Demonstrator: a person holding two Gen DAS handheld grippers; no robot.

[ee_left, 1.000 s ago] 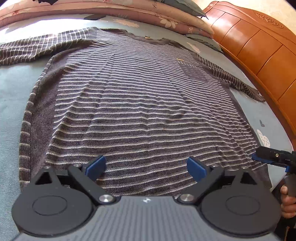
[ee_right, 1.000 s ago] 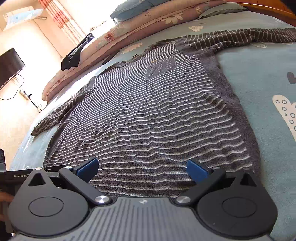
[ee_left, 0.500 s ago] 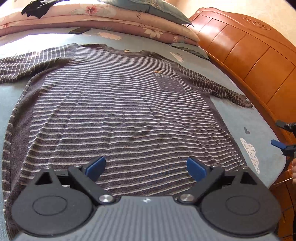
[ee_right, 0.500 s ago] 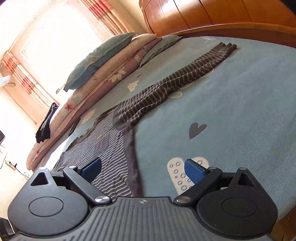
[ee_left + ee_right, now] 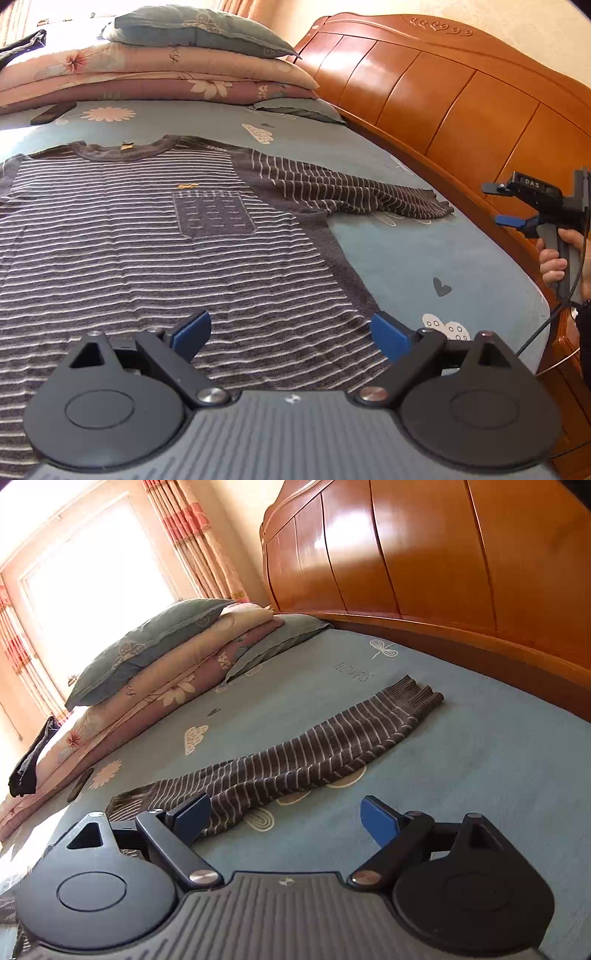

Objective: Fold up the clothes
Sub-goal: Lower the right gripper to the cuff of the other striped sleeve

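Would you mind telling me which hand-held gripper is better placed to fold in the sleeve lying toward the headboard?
The right hand-held gripper, probably: it is open and points along the striped sleeve. The left hand-held gripper, also open, hovers over the sweater's body, away from the sleeve.

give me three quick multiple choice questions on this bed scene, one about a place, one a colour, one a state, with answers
1. Where does the sweater's outstretched sleeve point?
A. toward the wooden headboard
B. under the pillows
C. off the bed

2. What colour is the bedsheet?
A. red
B. blue-grey
C. white

3. How are the right gripper's jaws?
A. shut on the sleeve
B. shut on nothing
C. open

Answers:
1. A, its cuff lies nearest the headboard.
2. B, blue-grey with printed motifs.
3. C, blue pads stand wide apart, holding nothing.
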